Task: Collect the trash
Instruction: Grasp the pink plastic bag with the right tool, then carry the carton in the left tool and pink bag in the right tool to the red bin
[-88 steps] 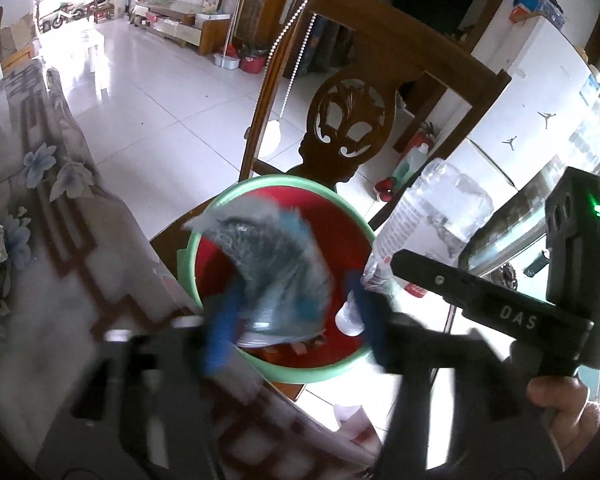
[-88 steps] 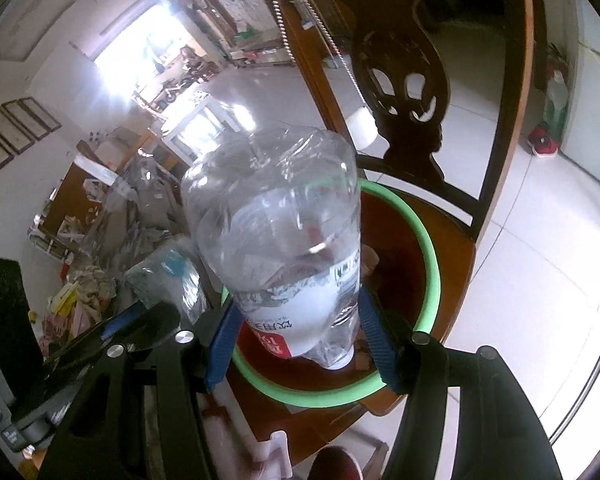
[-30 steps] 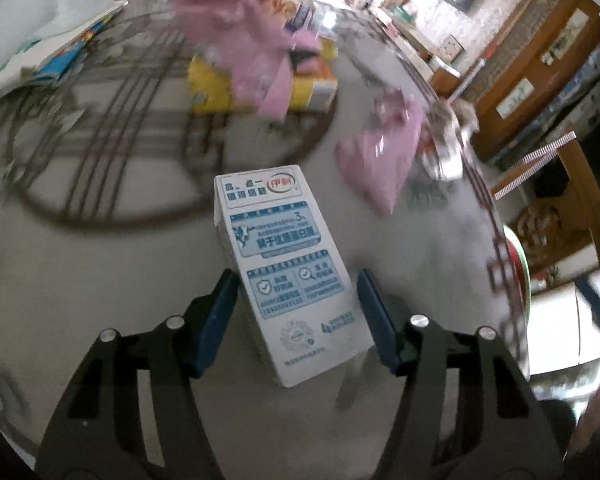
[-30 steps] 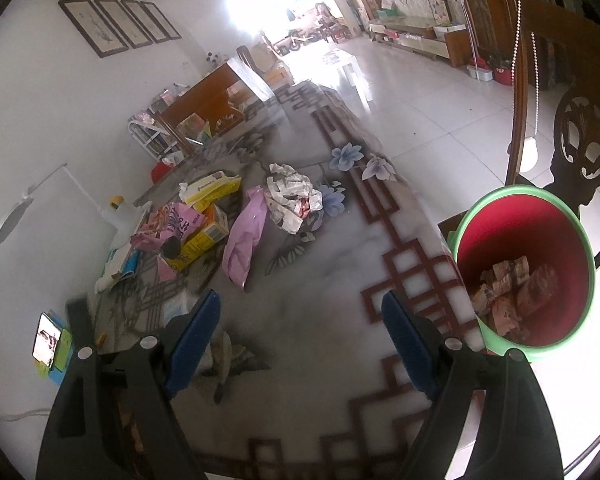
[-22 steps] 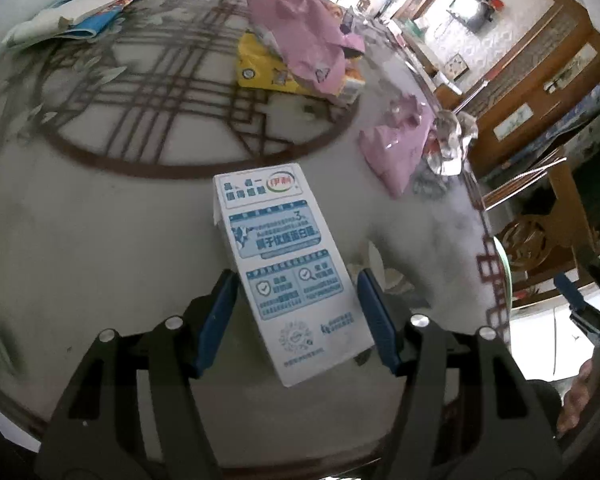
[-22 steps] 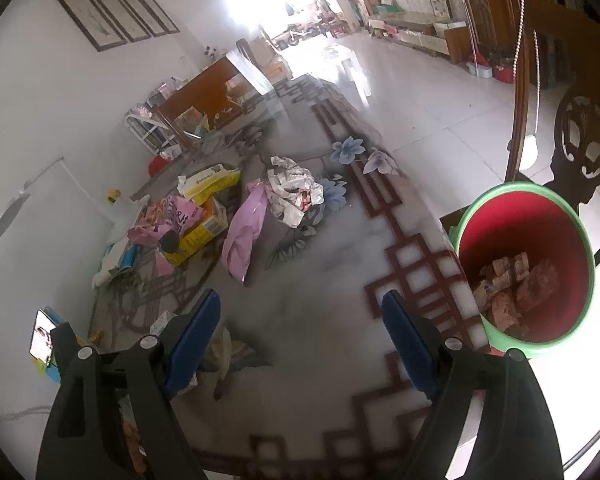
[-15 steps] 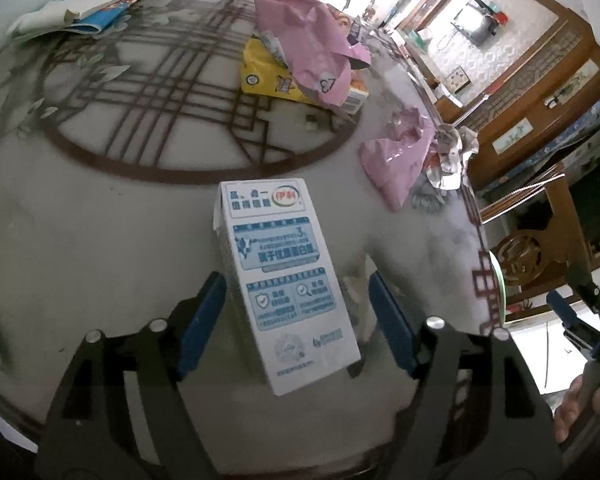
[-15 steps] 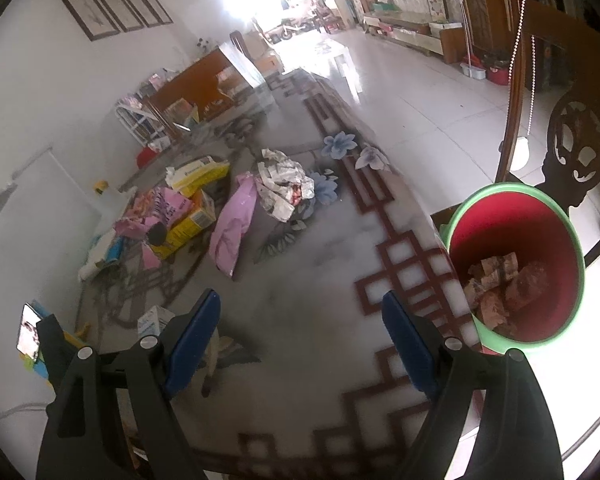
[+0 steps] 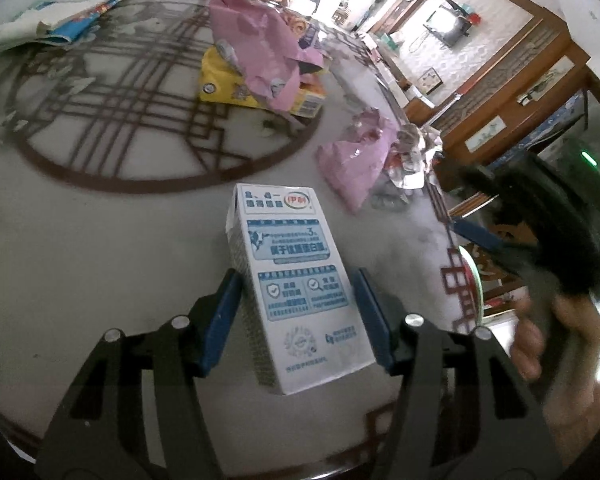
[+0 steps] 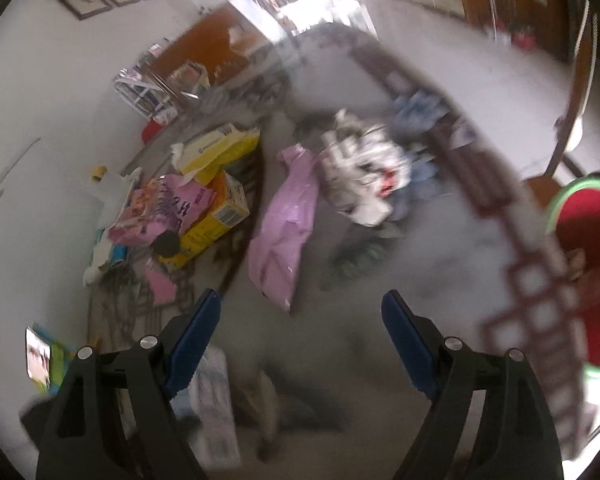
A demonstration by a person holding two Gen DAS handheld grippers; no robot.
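Note:
A white and blue milk carton [image 9: 296,288] stands upright on the marbled table [image 9: 100,240]. My left gripper [image 9: 296,276] straddles it, its jaws closing, and both blue pads [image 9: 224,312] touch the carton's sides. My right gripper [image 10: 300,298] is open with nothing between its fingers. It hangs blurred over the table, short of a pink bag [image 10: 284,220]. The left wrist view shows that gripper as a dark blur [image 9: 540,220], held by a hand [image 9: 560,340]. The red bin with a green rim [image 10: 580,216] stands on a chair past the table's right edge.
Crumpled white paper [image 10: 364,172] lies beside the pink bag. Yellow boxes [image 10: 216,152] and a pink wrapper [image 10: 164,204] are piled at the table's left. Papers [image 9: 52,24] lie at the far edge. A phone [image 10: 38,354] sits at the lower left.
My left jaws spread off the carton, then came back against it. The right gripper swung toward the litter, so the bin slid to its view's right edge. It now shows in the left view.

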